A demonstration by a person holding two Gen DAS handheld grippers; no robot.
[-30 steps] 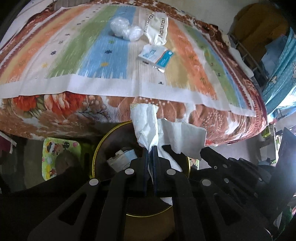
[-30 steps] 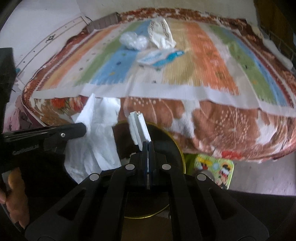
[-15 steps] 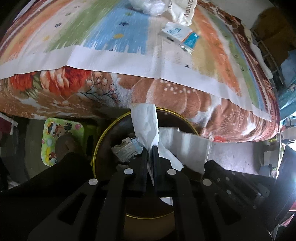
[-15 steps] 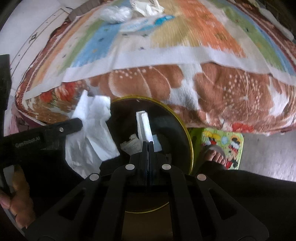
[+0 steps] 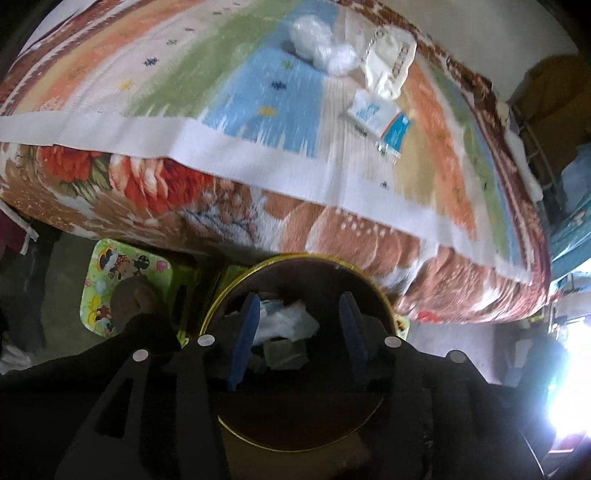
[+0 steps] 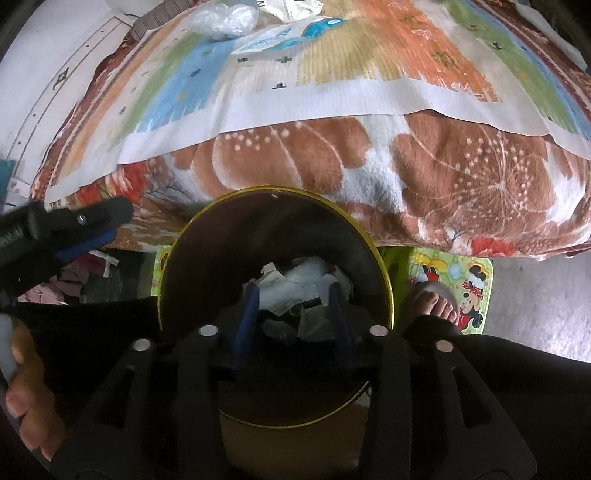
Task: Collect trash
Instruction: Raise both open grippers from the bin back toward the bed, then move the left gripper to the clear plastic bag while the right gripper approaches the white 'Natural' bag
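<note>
A round dark bin with a yellow rim [image 5: 295,255] [image 6: 273,190] stands on the floor against the bed. White paper and wrappers lie heaped at the bottom of the bin [image 5: 286,325] [image 6: 295,284]. My left gripper [image 5: 299,299] hangs over the bin with its jaws opening and nothing between them. My right gripper [image 6: 293,290] is also over the bin, jaws opening, nothing held. On the striped bedspread lie a clear crumpled plastic bag [image 5: 323,50] [image 6: 225,18], a white printed pouch [image 5: 388,61] and a blue-and-white packet [image 5: 380,118] [image 6: 291,35].
The bed with its floral blanket [image 6: 424,166] rises right behind the bin. A green cartoon mat [image 5: 125,280] [image 6: 458,280] lies on the floor with a person's foot [image 6: 432,302] on it. The left gripper's finger [image 6: 92,218] reaches in at the left of the right wrist view.
Both grippers have gone from shut to open. The white tissue in the left and the folded white piece in the right have dropped into the bin. Both hands sank toward it.
</note>
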